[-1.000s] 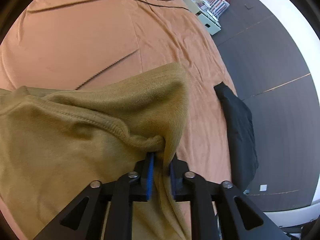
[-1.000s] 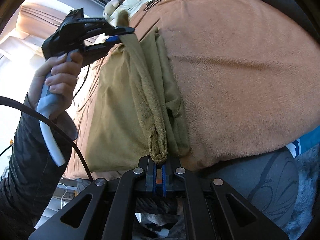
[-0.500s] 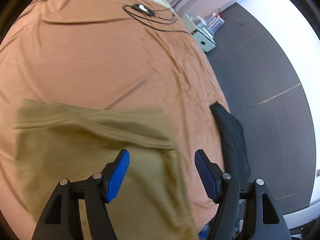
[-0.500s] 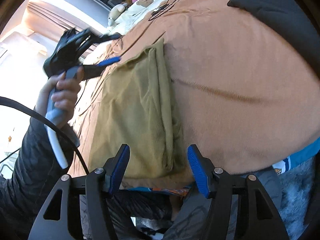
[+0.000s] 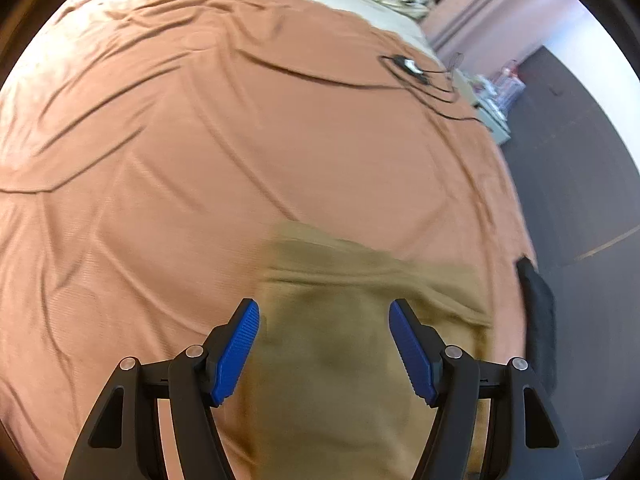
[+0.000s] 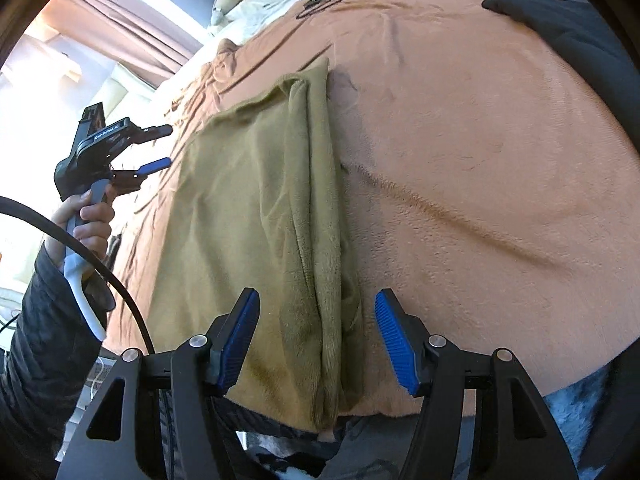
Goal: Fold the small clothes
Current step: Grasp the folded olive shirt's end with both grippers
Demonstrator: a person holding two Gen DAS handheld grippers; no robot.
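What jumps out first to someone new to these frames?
The olive garment lying folded on the rust-brown bedspread, a thick doubled edge along its right side. The right gripper hangs open over its near end; the left gripper stands open off to the garment's left. A black garment lies at the far right.

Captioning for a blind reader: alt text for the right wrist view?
An olive garment lies folded on a brown blanket, between the open right gripper. At left, a hand holds the open left gripper.

My two wrist cameras over the bed

Both look steeply down, close above the olive garment [image 5: 360, 360] [image 6: 248, 220]; they share it and the surrounding blanket [image 5: 200, 160] [image 6: 480, 160].
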